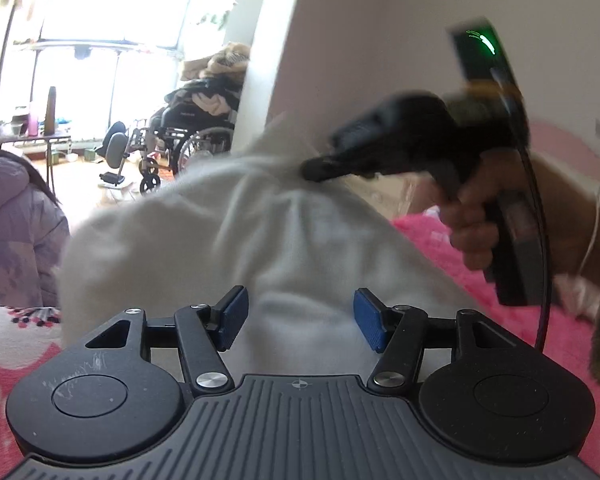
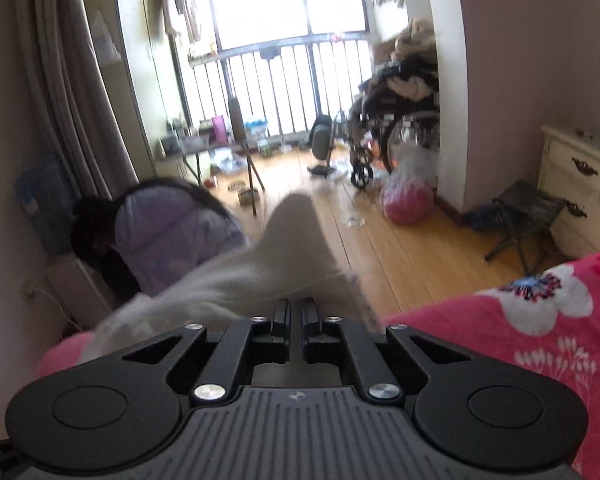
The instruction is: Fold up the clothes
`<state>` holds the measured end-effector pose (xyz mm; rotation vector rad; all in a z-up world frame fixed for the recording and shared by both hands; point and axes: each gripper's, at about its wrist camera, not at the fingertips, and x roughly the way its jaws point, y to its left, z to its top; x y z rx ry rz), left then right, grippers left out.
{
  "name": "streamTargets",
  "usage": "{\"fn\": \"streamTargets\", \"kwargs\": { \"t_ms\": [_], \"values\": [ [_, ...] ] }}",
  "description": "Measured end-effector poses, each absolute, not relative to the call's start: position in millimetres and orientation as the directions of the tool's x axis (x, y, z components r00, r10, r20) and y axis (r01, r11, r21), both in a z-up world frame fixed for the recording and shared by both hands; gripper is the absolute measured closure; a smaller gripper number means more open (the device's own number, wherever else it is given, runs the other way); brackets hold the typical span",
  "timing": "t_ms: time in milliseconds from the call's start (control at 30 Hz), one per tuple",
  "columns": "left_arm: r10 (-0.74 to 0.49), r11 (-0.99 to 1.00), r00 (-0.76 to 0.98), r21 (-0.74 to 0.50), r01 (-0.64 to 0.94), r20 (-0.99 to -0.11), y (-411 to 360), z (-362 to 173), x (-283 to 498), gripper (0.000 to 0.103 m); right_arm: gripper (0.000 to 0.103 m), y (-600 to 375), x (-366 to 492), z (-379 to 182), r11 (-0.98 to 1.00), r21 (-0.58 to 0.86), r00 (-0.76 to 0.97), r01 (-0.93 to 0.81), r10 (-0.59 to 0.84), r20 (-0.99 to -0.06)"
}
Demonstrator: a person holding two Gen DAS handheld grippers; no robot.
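A white knitted garment (image 1: 228, 232) is heaped on the bed, and one part of it is lifted into a peak. My right gripper (image 1: 312, 170), held by a hand (image 1: 472, 220), pinches that peak, and folds radiate from its tips. In the right wrist view the same gripper (image 2: 296, 312) has its jaws almost together on the blurred white garment (image 2: 284, 264), which stretches away from it. My left gripper (image 1: 298, 318) stands open low over the garment. Its blue pads (image 1: 232, 316) are well apart, with cloth showing in the gap but not squeezed.
A pink floral blanket (image 1: 440, 248) (image 2: 540, 320) covers the bed. A purple padded jacket (image 1: 16, 220) (image 2: 172, 232) is at the left edge. Across the wooden floor stand a loaded wheelchair (image 2: 396, 120), a folding stool (image 2: 528, 208) and a cream dresser (image 2: 580, 188).
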<state>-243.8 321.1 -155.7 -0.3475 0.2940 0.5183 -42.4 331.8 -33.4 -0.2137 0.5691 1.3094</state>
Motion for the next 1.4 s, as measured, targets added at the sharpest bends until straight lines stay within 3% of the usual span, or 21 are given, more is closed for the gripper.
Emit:
{"fn": "streamTargets", "kwargs": {
  "t_ms": [167, 300, 400, 467, 800, 933, 1100, 1267, 1400],
  "values": [
    [0.598, 0.689, 0.751, -0.299, -0.660, -0.279, 363, -135, -263, 0.044, 0.096, 347, -33, -38, 0.332, 0.195, 0.211, -0.923, 0.860, -0.466],
    [0.666, 0.550, 0.612, -0.274, -0.789, -0.427, 413, -169, -238, 0.046, 0.094, 352, -17, -84, 0.438, 0.211, 0.290, -0.874, 0.817, -0.498],
    [0.686, 0.515, 0.580, -0.270, -0.813, -0.440, 413, -190, -233, 0.044, 0.074, 353, 6, -104, 0.487, 0.280, 0.294, -0.827, 0.800, -0.523],
    [0.703, 0.508, 0.564, -0.250, -0.825, -0.434, 407, -198, -229, 0.044, 0.073, 356, 10, -116, 0.487, 0.303, 0.277, -0.820, 0.799, -0.534],
    [0.761, 0.471, 0.503, -0.186, -0.862, -0.410, 395, -195, -222, 0.043, 0.073, 374, -16, -114, 0.488, 0.085, 0.355, -0.869, 0.733, -0.579],
    [0.751, 0.480, 0.498, -0.158, -0.863, -0.433, 395, -183, -227, 0.043, 0.076, 341, -12, -68, 0.436, 0.159, 0.299, -0.886, 0.799, -0.522],
    [0.727, 0.490, 0.522, -0.196, -0.850, -0.447, 395, -152, -252, 0.043, 0.076, 229, -17, 4, 0.397, 0.039, 0.353, -0.917, 0.852, -0.387],
    [0.630, 0.653, 0.641, -0.148, -0.743, -0.439, 336, -132, -261, 0.043, 0.082, 131, -81, -7, 0.289, -0.117, 0.311, -0.950, 0.843, -0.440],
    [0.570, 0.770, 0.693, -0.006, -0.638, -0.441, 266, -150, -256, 0.043, 0.087, 112, -135, -61, 0.210, -0.155, 0.261, -0.965, 0.804, -0.534]
  ]
}}
